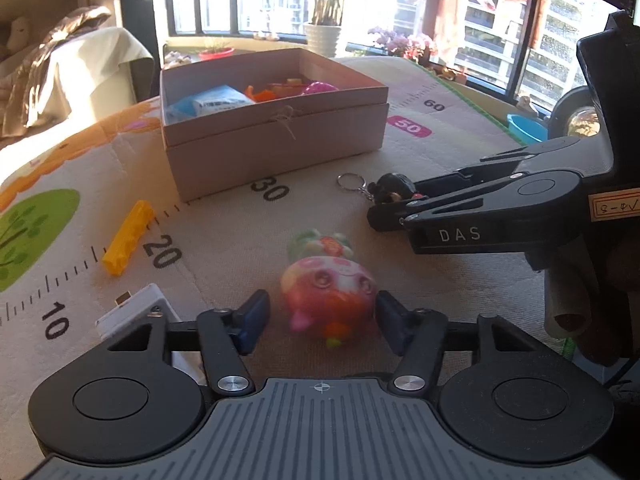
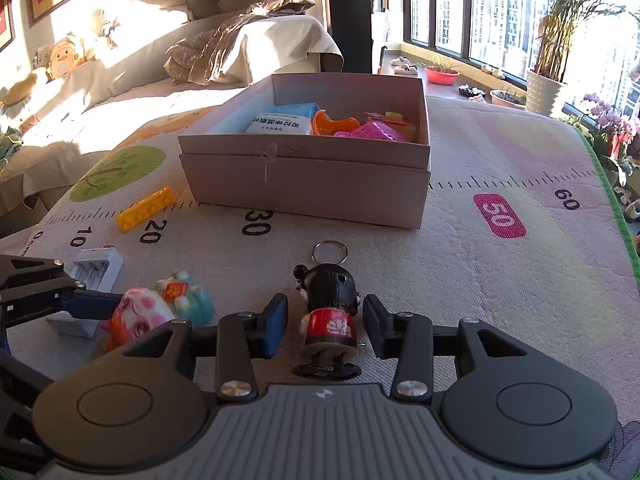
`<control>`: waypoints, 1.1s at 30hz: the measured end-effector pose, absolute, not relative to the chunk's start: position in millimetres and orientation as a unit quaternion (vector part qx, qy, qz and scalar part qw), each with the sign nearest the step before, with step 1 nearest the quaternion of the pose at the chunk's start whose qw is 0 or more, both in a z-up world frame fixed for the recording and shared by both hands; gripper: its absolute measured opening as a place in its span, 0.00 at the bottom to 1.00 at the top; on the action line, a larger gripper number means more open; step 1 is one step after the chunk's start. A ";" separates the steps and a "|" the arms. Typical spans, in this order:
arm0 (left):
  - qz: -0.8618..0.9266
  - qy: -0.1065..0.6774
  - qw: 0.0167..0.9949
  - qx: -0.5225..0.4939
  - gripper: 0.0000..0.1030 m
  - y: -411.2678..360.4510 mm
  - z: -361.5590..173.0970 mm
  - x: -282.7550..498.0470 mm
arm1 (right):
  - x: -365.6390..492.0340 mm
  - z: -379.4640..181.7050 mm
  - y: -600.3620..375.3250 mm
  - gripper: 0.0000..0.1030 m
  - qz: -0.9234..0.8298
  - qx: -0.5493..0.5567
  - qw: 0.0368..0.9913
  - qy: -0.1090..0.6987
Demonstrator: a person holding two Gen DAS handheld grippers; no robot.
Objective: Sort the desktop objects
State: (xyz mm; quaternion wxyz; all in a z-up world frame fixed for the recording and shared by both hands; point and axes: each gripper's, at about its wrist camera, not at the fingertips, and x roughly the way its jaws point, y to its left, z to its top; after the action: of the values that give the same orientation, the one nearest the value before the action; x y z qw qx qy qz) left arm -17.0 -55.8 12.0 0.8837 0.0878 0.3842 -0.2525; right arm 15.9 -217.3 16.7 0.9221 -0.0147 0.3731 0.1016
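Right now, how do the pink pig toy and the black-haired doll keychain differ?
The pink pig toy is rounded, pink and orange, with no ring; the doll keychain is slimmer, black-headed with a red body, and has a metal ring. The pig sits between the left gripper fingers, the doll between the right gripper fingers. Both lie on the mat, outside the cardboard box, neither yet clamped.
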 end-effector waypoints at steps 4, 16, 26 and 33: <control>-0.244 0.384 0.886 0.088 0.48 -52.0 13.7 -17.2 | 17.0 18.7 -209.7 0.34 0.102 -0.026 0.919 0.379; -0.209 0.386 0.895 0.081 0.59 -33.4 14.0 -22.0 | -10.2 23.4 -211.6 0.33 0.124 -0.002 0.914 0.387; -0.202 0.384 0.897 0.083 0.59 -43.7 18.6 -20.7 | -5.1 20.8 -213.4 0.35 0.118 0.000 0.915 0.387; -0.203 0.365 0.903 0.096 0.48 -52.5 27.6 -25.2 | -10.6 27.0 -206.3 0.28 0.118 -0.027 0.918 0.379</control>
State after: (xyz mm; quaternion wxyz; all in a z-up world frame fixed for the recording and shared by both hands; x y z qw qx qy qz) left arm -25.2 -52.5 27.6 0.9034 0.0963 0.3653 -0.2030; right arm -10.6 -206.3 27.0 0.9175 -0.0274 0.3787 0.1183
